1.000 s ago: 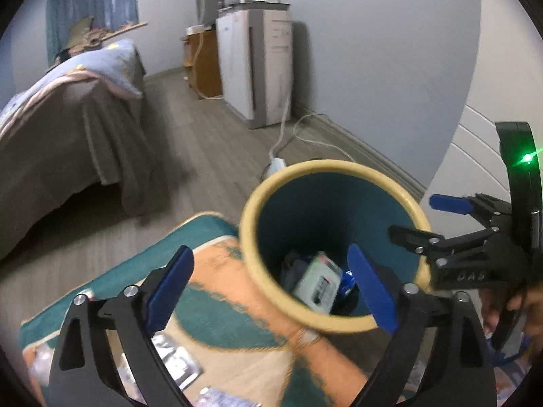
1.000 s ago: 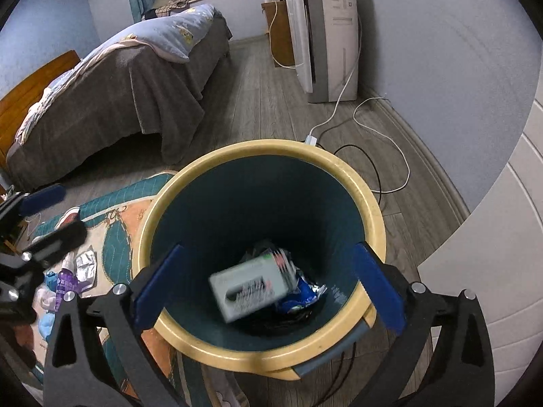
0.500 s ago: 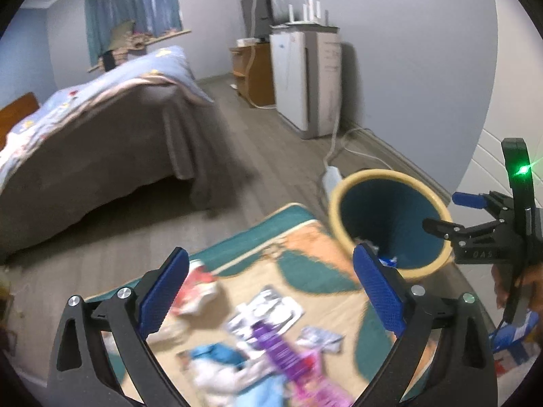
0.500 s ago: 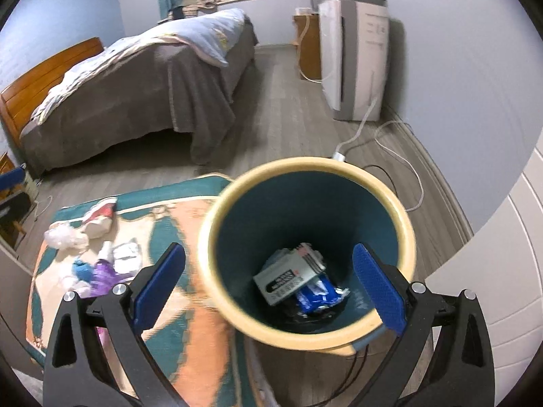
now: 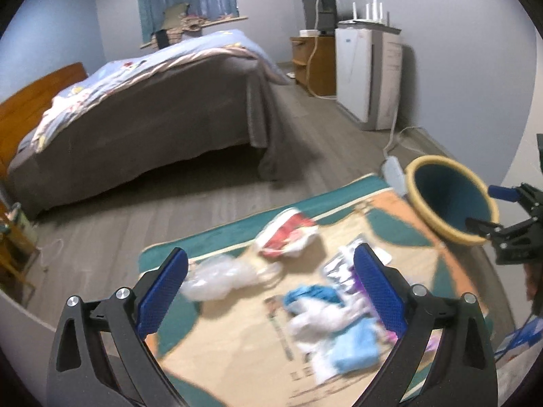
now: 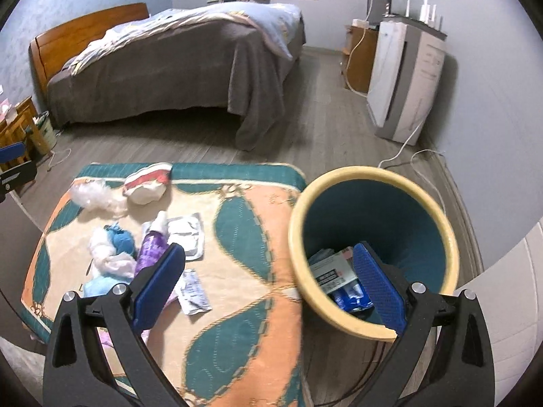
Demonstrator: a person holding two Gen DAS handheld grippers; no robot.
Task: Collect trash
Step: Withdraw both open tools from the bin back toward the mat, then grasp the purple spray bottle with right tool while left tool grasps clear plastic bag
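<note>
My left gripper (image 5: 271,269) is open and empty, hovering over the patterned rug (image 5: 220,342). Under it lie a red-and-white wrapper (image 5: 288,234), a clear plastic bag (image 5: 220,276) and blurred blue and white crumpled trash (image 5: 325,312). The yellow-rimmed teal bin (image 5: 437,169) stands to its right, off the rug's corner. My right gripper (image 6: 269,261) is open and empty too, over the bin's near-left rim (image 6: 339,176). Inside the bin lie a white box (image 6: 331,268) and a blue wrapper (image 6: 349,296). A purple bottle (image 6: 152,244) and silver pouches (image 6: 186,232) lie on the rug (image 6: 244,271).
A bed with a grey cover (image 6: 176,78) fills the far side of the wooden floor. A white appliance (image 6: 404,78) stands by the right wall, and its cables (image 6: 417,156) run along the floor behind the bin. A small wooden stand (image 6: 20,125) is at the far left.
Both grippers have pulled back and swung left, away from the bin toward the rug. The white box that was tumbling into the bin now lies at its bottom.
</note>
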